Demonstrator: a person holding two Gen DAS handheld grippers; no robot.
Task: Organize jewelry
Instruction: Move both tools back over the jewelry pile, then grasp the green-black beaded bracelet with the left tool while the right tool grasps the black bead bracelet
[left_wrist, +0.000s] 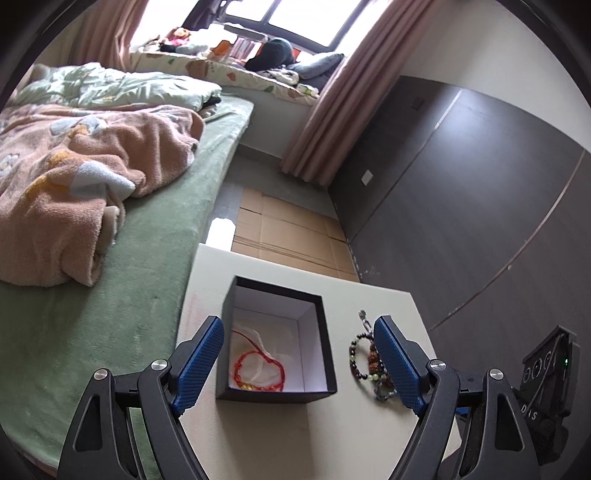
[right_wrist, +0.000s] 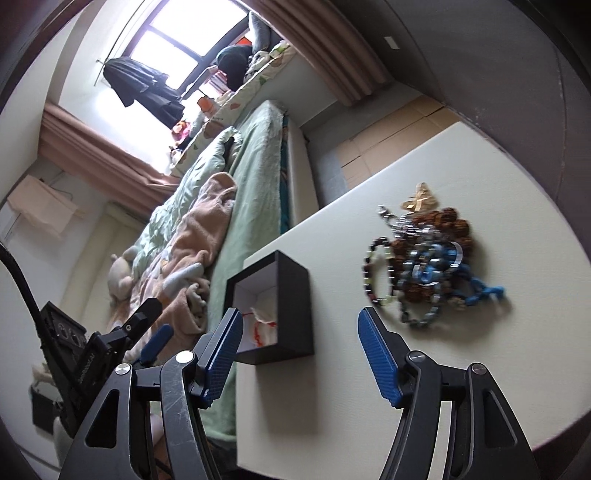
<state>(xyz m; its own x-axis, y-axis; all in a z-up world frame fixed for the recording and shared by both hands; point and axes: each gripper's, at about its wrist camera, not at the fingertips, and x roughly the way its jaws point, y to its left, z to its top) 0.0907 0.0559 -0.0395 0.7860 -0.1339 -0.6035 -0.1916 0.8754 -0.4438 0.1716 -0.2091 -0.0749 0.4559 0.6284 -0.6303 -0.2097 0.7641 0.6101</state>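
Note:
A black box (left_wrist: 317, 332) with a white lining stands open on the cream table (left_wrist: 266, 435). A red cord bracelet (left_wrist: 258, 369) lies inside it. My left gripper (left_wrist: 299, 328) is open and empty, its fingers either side of the box, above it. Beaded bracelets (left_wrist: 364, 356) lie on the table right of the box, partly behind the right finger. In the right wrist view the box (right_wrist: 295, 295) is left of a heap of bracelets (right_wrist: 424, 258) with blue cord and brown beads. My right gripper (right_wrist: 299, 321) is open and empty, short of the heap.
A bed (left_wrist: 122, 236) with green sheet and pink blanket runs along the table's left side. Flattened cardboard (left_wrist: 288, 229) covers the floor beyond the table. A dark wall (left_wrist: 461, 206) stands to the right. The left gripper's body (right_wrist: 92, 350) shows at lower left in the right wrist view.

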